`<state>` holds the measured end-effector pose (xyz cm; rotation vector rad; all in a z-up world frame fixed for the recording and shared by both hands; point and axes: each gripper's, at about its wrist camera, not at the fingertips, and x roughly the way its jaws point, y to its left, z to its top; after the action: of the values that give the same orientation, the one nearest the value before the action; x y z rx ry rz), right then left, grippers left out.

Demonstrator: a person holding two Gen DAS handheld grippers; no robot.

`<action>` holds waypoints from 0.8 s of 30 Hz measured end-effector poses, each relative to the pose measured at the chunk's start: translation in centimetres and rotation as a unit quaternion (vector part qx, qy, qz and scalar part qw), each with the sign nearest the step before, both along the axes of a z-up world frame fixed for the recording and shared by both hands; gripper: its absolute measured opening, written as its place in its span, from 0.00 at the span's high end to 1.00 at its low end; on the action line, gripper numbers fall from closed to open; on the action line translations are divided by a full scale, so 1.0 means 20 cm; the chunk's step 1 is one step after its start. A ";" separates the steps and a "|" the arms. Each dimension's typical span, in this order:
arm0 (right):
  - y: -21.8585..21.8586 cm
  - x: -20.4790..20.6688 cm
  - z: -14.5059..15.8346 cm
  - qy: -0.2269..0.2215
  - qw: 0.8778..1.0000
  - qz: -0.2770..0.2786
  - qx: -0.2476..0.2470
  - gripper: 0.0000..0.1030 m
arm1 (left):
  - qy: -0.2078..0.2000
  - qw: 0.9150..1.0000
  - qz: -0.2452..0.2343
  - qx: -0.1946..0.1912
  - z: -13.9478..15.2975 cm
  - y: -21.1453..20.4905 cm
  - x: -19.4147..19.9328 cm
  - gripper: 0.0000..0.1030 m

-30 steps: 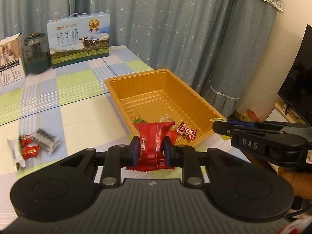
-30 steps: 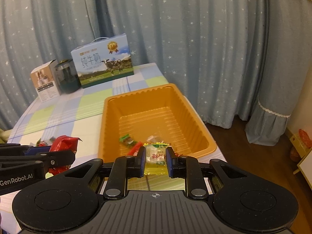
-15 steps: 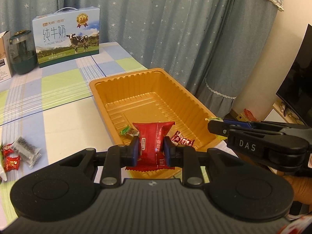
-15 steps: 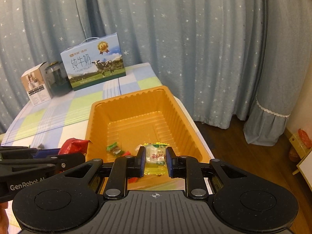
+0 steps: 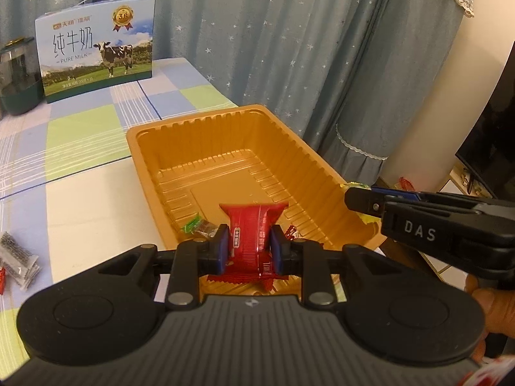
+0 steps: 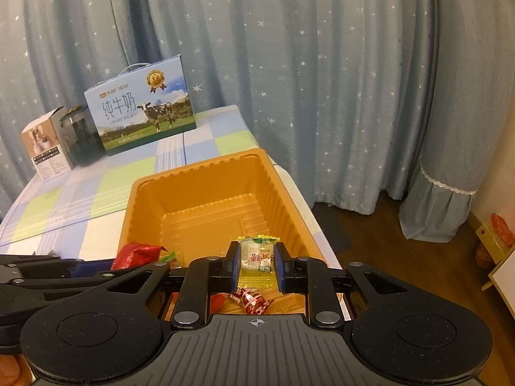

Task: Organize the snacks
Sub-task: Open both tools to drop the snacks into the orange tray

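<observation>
My left gripper [image 5: 249, 244] is shut on a red snack packet [image 5: 252, 225] and holds it over the near end of the orange tray [image 5: 151, 167]. My right gripper [image 6: 257, 262] is shut on a yellow-green snack packet [image 6: 257, 255], also above the tray's [image 6: 138, 202] near end. A green-wrapped candy [image 5: 194, 225] and small red wrapped candies [image 6: 252, 299] lie on the tray floor. The right gripper shows at the right of the left wrist view [image 5: 357, 199]; the left gripper with its red packet [image 6: 136, 254] shows at the left of the right wrist view.
Grey snack packets [image 5: 17, 259] lie on the checked tablecloth left of the tray. A milk carton box [image 5: 96, 54], a dark jar [image 5: 19, 77] and a small box [image 6: 45, 151] stand at the table's far end. Curtains hang behind; the table edge is right of the tray.
Both grippers have moved forward over the tray's near end with their packets still held. The loose snacks on the cloth have slid to the left edge of the view.
</observation>
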<state>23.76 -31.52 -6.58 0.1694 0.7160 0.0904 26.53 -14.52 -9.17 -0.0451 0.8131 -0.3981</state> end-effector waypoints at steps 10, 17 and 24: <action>0.01 -0.01 -0.01 0.003 1.000 0.002 0.006 0.79 | -0.002 0.999 0.043 -0.005 0.02 0.19 -0.06 0.71; 0.04 0.01 0.00 0.004 1.000 0.013 0.014 0.78 | -0.004 0.997 0.077 -0.017 0.05 0.33 -0.13 0.68; 0.07 0.06 0.01 0.002 0.999 0.022 0.035 0.78 | -0.002 0.996 0.089 -0.024 0.06 0.39 -0.18 0.68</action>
<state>24.92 -30.17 -6.43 0.2206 0.7219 0.1578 23.00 -6.79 -8.00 -0.1599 0.7895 -0.2491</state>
